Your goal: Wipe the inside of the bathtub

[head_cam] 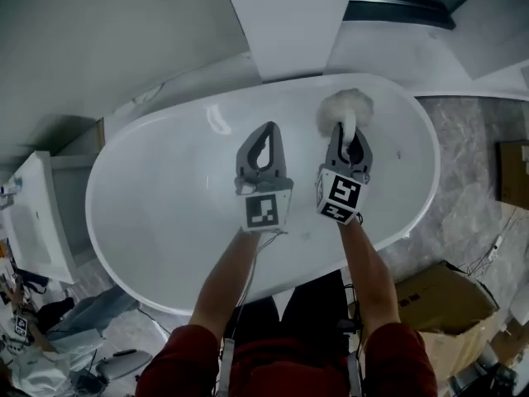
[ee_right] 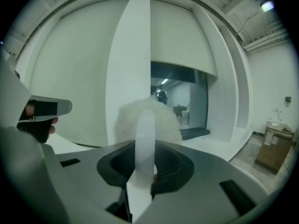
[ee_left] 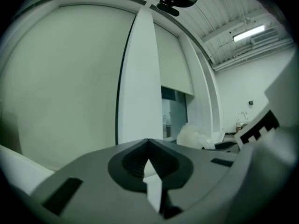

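A white oval bathtub (head_cam: pixel 165 222) fills the head view. My right gripper (head_cam: pixel 347 136) is shut on the white handle (ee_right: pixel 144 143) of a fluffy white duster (head_cam: pixel 347 106), whose head rests by the tub's far inner wall. The same duster (ee_right: pixel 147 118) stands up just past the jaws in the right gripper view. My left gripper (head_cam: pixel 266 139) hovers over the middle of the tub, jaws shut with nothing between them. In the left gripper view the shut left gripper (ee_left: pixel 148 146) points at the wall, with the duster (ee_left: pixel 194 136) to its right.
A white pillar (head_cam: pixel 285 19) rises behind the tub. Cardboard boxes (head_cam: pixel 442 300) lie on the marble floor at the right. A white fixture (head_cam: pixel 33 217) and clutter sit at the left. Glass partition (ee_right: pixel 180 104) beyond the tub.
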Demonstrator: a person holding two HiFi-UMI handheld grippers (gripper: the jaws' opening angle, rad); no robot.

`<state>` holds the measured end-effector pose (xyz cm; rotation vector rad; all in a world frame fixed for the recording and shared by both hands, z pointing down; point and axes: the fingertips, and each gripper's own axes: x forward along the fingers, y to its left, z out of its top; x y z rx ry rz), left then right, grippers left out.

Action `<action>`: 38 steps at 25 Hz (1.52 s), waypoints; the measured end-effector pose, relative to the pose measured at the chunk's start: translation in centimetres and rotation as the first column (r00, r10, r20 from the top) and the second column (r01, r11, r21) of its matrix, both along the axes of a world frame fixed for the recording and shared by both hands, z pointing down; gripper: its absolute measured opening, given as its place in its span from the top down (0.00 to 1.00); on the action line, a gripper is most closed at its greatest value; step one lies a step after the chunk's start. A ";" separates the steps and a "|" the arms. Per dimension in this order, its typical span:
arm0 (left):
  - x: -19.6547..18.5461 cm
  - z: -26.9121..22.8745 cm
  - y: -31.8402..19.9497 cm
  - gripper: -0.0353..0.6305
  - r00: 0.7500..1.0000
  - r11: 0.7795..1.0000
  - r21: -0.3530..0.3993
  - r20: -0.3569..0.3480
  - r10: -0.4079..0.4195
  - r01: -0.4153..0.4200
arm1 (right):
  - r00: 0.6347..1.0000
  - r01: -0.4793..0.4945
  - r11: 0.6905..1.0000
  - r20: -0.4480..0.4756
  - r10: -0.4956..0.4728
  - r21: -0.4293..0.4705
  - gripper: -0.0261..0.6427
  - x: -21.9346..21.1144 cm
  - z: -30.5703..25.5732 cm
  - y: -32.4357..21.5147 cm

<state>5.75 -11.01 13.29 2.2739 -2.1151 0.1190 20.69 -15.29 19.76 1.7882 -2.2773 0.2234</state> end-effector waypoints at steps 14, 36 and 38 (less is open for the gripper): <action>-12.2 -16.3 10.9 0.92 0.994 0.993 0.048 0.004 -0.107 0.107 | 0.979 0.196 0.978 0.049 -0.199 0.066 0.82 -14.4 -19.9 11.0; -17.3 -29.7 20.7 0.92 0.970 0.964 0.128 0.041 -0.241 0.235 | 0.891 0.441 0.860 -0.013 -0.453 0.254 0.82 -19.8 -36.0 18.9; -17.6 -30.7 22.2 0.92 0.965 0.956 0.145 0.015 -0.260 0.255 | 0.879 0.460 0.847 -0.001 -0.477 0.265 0.82 -20.1 -37.0 20.4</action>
